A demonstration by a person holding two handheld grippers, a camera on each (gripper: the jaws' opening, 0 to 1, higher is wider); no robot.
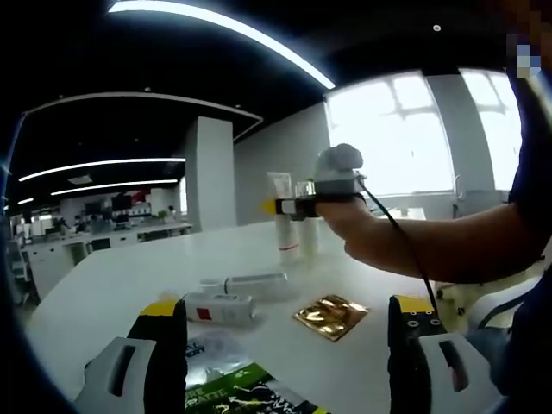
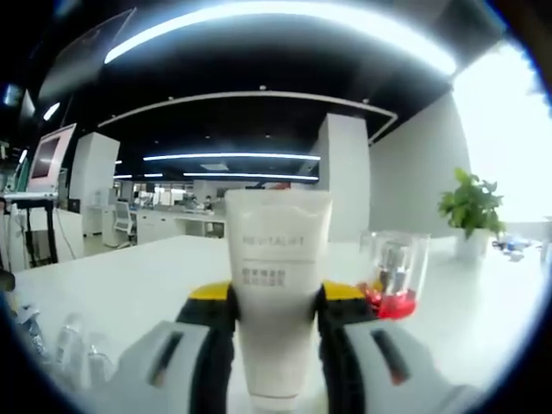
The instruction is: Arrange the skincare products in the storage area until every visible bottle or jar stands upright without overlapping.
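While right tongs [image 2: 276, 315] clamp the white tube [image 2: 278, 285] upright, left tongs [image 1: 289, 332] gape above fallen bottles [image 1: 222, 308].

In the right gripper view a tube [image 2: 276, 293] stands upright on the table [image 2: 129, 293], between the jaws of the right gripper [image 2: 276, 332]. Just to its right, slightly behind, stands a clear bottle [image 2: 395, 274]. Farther right and back — a potted plant [image 2: 471, 211].

In the left gripper view the right gripper [image 1: 297, 207] is at mid-table, clasping that tube [image 1: 283, 216], with the clear bottle [image 1: 307, 226] just beside it on the right. Nearer the camera two tubes [image 1: 237, 295] lie flat on the table [image 1: 112, 285], one before the other. A foil sachet [image 1: 331, 316] lies to their right. A printed packet [image 1: 237, 390] lies nearest — between the left gripper's [image 1: 286, 332] jaws.
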